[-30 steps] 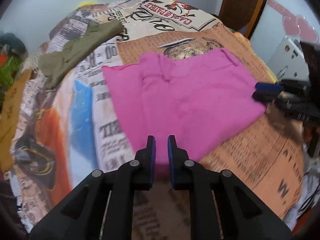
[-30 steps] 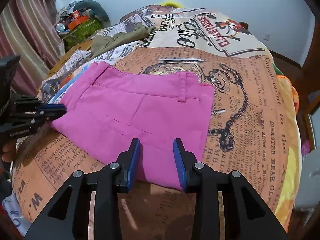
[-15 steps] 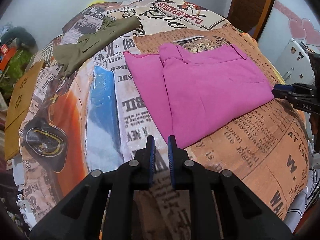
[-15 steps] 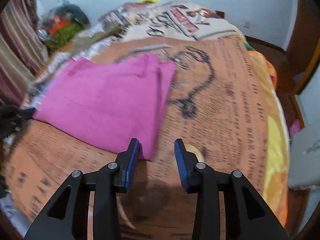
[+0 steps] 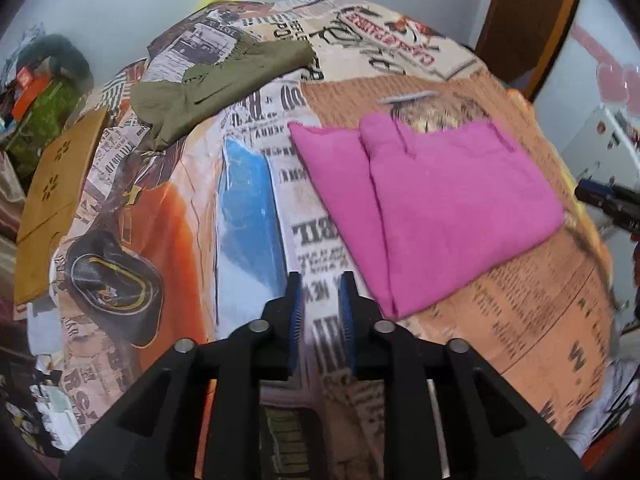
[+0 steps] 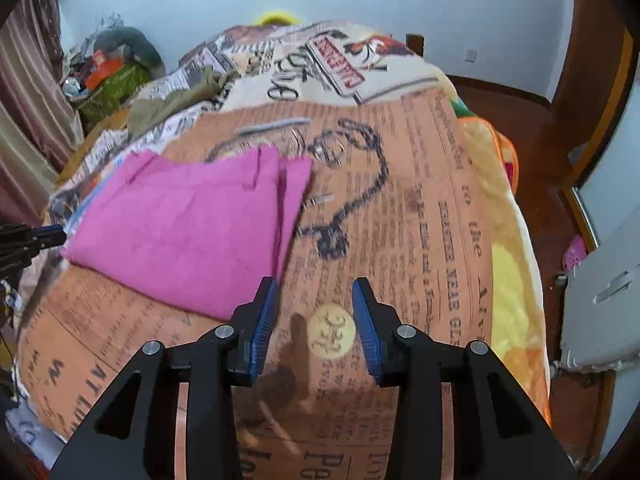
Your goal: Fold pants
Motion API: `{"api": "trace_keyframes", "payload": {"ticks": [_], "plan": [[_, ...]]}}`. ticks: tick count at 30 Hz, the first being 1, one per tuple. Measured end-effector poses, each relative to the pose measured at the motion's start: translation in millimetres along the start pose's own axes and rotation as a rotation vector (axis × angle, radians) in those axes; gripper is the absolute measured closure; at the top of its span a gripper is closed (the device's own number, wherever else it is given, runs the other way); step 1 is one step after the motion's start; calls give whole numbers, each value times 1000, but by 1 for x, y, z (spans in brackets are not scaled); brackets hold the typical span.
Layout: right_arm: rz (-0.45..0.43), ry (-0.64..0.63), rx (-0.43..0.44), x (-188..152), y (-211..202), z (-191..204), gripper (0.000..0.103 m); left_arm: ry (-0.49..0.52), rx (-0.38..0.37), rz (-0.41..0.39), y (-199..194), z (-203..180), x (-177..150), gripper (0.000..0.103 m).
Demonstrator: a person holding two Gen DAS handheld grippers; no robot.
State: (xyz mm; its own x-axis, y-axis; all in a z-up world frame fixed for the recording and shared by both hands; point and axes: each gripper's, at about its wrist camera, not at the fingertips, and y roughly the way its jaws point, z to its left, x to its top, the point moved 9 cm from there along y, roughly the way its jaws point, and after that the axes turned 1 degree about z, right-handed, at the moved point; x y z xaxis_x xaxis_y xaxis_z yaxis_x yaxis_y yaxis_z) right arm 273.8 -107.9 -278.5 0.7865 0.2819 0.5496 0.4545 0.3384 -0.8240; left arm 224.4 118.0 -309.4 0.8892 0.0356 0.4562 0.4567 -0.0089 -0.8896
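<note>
The pink pants [image 5: 432, 208] lie folded flat on the printed bedspread [image 5: 248, 216], with the waistband at the far side. They also show in the right wrist view [image 6: 192, 224]. My left gripper [image 5: 320, 304] hovers over the bedspread just left of the pants' near corner, jaws slightly apart and empty. My right gripper [image 6: 314, 312] is open and empty, just right of the pants' near edge. The right gripper's tips show at the right edge of the left wrist view [image 5: 608, 200].
An olive-green garment [image 5: 224, 84] lies further up the bed. A yellow-brown board [image 5: 52, 196] lies along the left side. Clutter [image 6: 108, 76] is piled at the far left by a curtain. A wooden floor and door [image 6: 592, 92] are to the right.
Both grippers have pulled back and away from the pants: the left swung left off the pink cloth, the right swung right. The left jaws opened slightly. The pants stay folded.
</note>
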Motion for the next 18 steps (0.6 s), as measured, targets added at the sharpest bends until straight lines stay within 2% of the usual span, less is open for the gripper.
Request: {"api": "trace_keyframes", "payload": {"ticks": [1,2,3,4,6,10,18], "plan": [[-10,1,9,5,-1,2,62,-13,-12,-10,-2,-1,5,61],[-16,0,16,7,-1,5,60,-24,-22,-21,-3,-2,10,54],[-18,0,21,9,-1,7,58,-32,-31,-33,-4,-3,14,42],[-20,-2,30,12,1,10,54,-39,-45,-45,-5,-5,19,36],[-21,-6,34,16,5,14,51,-48,-72,-50,-3,-10,28,34],[-3,-17,42,20,18,22,51,-68,-124,-27,10,-21,38,34],[40,-18,71,18,45,26,50,-124,-197,50,46,-30,39,34]]}}
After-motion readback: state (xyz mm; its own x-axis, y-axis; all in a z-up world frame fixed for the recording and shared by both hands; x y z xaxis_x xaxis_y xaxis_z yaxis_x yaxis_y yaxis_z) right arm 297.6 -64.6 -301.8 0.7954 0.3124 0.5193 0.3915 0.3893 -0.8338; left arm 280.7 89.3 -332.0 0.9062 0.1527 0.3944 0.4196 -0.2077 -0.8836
